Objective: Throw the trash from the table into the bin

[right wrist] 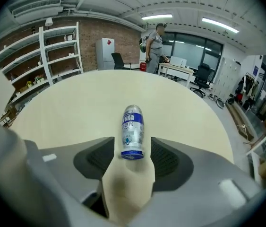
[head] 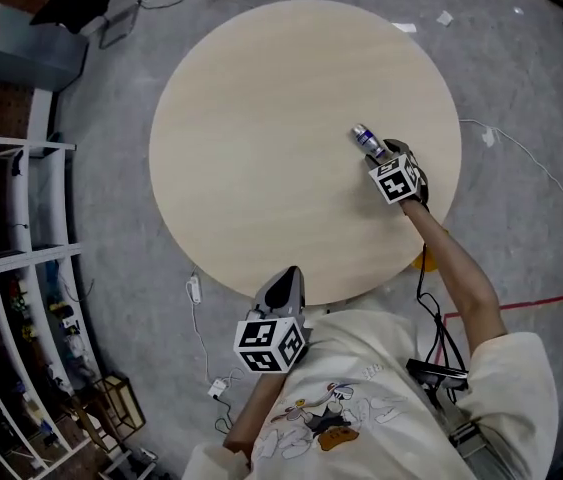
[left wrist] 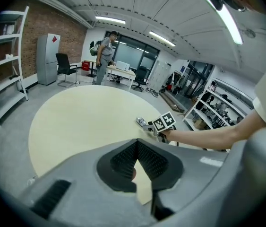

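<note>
Near the right edge of the round table, a small blue-and-silver can lies on its side, the only piece of trash showing on the tabletop. The right gripper reaches down to it with its jaws roughly half open. They stand on either side of the can's near end with a gap on each side, so nothing is gripped yet. The step in hand looks like the pickup of this can.

The next move calls for sliding the jaws a little further along the can so the pads face its body rather than just its rim. They would then close squarely, since a round can lying down may roll or squirt out if pinched off-centre.

The left gripper hangs at the near edge of the table with its jaw tips together and nothing between them.

No view lets me pick out the bin, so where the can must go is unclear. A small yellow thing pokes out under the table's edge, mostly hidden. The can's label is too small to read.
</note>
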Action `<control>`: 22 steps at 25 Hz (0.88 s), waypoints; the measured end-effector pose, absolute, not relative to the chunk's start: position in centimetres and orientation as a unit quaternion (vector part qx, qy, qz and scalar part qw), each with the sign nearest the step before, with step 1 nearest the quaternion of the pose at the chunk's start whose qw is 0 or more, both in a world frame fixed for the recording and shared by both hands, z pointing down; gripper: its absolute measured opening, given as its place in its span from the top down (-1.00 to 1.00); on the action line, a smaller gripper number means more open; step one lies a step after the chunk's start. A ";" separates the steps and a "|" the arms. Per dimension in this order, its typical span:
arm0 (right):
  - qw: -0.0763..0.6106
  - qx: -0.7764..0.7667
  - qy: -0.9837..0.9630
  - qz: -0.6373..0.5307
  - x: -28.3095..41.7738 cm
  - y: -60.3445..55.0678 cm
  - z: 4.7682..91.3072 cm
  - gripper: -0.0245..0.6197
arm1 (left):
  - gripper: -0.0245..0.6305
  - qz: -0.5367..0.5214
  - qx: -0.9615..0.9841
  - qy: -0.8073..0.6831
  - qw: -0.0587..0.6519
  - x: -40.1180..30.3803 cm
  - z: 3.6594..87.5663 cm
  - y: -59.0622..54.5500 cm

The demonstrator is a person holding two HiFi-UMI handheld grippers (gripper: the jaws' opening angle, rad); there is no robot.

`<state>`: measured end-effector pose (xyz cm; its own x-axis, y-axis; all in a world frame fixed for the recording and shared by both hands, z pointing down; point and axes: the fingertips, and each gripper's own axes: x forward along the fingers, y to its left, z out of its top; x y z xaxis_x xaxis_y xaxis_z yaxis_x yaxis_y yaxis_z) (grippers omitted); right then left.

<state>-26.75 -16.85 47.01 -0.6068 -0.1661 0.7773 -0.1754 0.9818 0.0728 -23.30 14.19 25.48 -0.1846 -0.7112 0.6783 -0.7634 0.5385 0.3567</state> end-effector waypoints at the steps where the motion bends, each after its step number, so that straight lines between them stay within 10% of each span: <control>1: 0.434 0.091 -0.896 0.006 -26.9 -16.8 47.3 0.16 | 0.91 0.031 0.475 -0.771 0.423 -23.3 25.6 14.3; 22: 0.383 0.085 -0.918 0.062 -27.3 -10.9 43.3 0.39 | 0.91 0.020 0.505 -0.761 0.407 -24.9 26.5 14.6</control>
